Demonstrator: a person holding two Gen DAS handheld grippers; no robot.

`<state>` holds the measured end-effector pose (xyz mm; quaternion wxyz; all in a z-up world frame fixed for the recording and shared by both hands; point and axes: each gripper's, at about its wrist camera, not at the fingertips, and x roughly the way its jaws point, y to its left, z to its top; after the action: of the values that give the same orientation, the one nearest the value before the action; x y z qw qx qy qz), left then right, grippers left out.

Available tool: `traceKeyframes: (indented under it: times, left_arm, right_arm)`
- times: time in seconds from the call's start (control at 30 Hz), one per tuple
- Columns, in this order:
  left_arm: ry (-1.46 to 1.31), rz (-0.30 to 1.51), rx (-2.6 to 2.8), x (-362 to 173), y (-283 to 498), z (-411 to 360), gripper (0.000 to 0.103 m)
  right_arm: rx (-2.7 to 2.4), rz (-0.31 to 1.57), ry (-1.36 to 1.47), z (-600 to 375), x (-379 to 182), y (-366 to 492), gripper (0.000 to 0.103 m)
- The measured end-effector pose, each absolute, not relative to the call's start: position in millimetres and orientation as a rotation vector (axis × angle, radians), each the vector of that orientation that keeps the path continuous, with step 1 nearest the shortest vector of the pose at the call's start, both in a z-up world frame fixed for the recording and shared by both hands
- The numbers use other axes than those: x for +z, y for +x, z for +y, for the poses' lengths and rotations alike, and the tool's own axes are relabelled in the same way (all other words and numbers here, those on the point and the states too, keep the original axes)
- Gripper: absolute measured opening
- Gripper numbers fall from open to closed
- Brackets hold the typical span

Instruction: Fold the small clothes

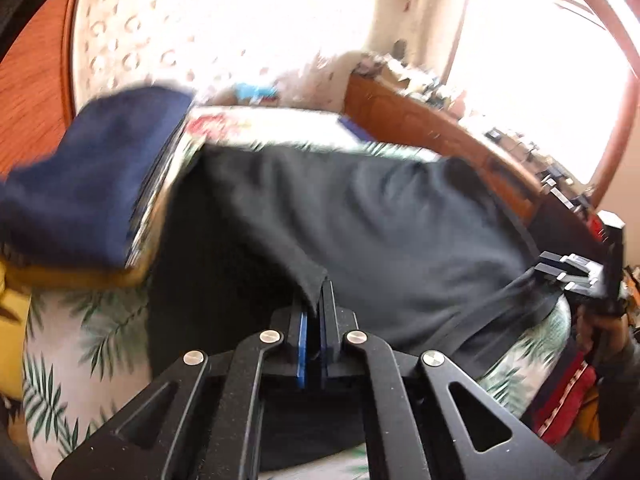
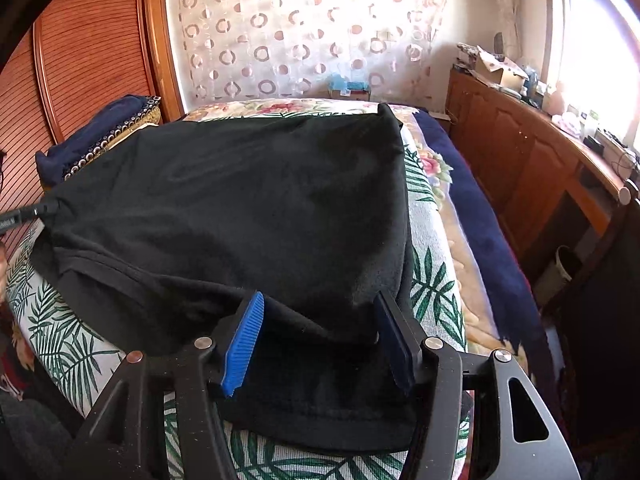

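A black garment (image 1: 360, 220) lies spread over the leaf-print bed cover (image 2: 432, 280). In the left wrist view my left gripper (image 1: 316, 300) is shut on a raised fold of the black cloth, near its edge. In the right wrist view the garment (image 2: 240, 200) fills the middle, and my right gripper (image 2: 320, 304) stands open over its near corner; the blue pads (image 2: 244, 340) sit apart with cloth lying between them, not pinched. The left gripper's tip (image 2: 24, 214) shows at the far left, holding the garment's other corner. The right gripper (image 1: 576, 276) appears at the right edge of the left view.
A stack of folded navy clothes (image 2: 100, 128) rests at the bed's far left, near a wooden wardrobe (image 2: 80, 60). A navy blanket (image 2: 480, 220) runs along the bed's right side. A wooden cabinet (image 2: 520, 152) with clutter on top stands under the window at right.
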<state>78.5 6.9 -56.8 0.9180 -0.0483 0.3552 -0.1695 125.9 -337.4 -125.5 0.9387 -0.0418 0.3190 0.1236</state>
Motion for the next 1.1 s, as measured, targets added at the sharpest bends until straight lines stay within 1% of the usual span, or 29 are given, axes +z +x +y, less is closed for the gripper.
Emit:
traceKeyframes:
  times: [0.2, 0.3, 0.57, 0.73, 0.87, 1.1]
  left_arm:
    - [-0.124, 0.644, -0.501, -10, 93, -46, 0.005]
    - [-0.08, 0.613, -0.567, 9, 98, -82, 0.005]
    - [0.008, 0.569, -0.714, 43, 106, -156, 0.005]
    - [0.074, 0.586, -0.729, 48, 115, -189, 0.005]
    - [0.095, 0.6, -0.686, 38, 116, -184, 0.005]
    - [0.01, 0.605, -0.55, 30, 92, -103, 0.005]
  right_arm:
    - [0.23, 0.627, -0.061, -342, -118, 120, 0.059]
    - [0.229, 0.615, -0.054, -346, -117, 113, 0.059]
    - [0.231, 0.584, -0.023, -360, -115, 103, 0.059]
    - [0.223, 0.564, -0.014, -369, -111, 98, 0.059]
    - [0.22, 0.56, -0.01, -372, -112, 97, 0.059]
    - [0.234, 0.569, -0.014, -366, -114, 103, 0.059]
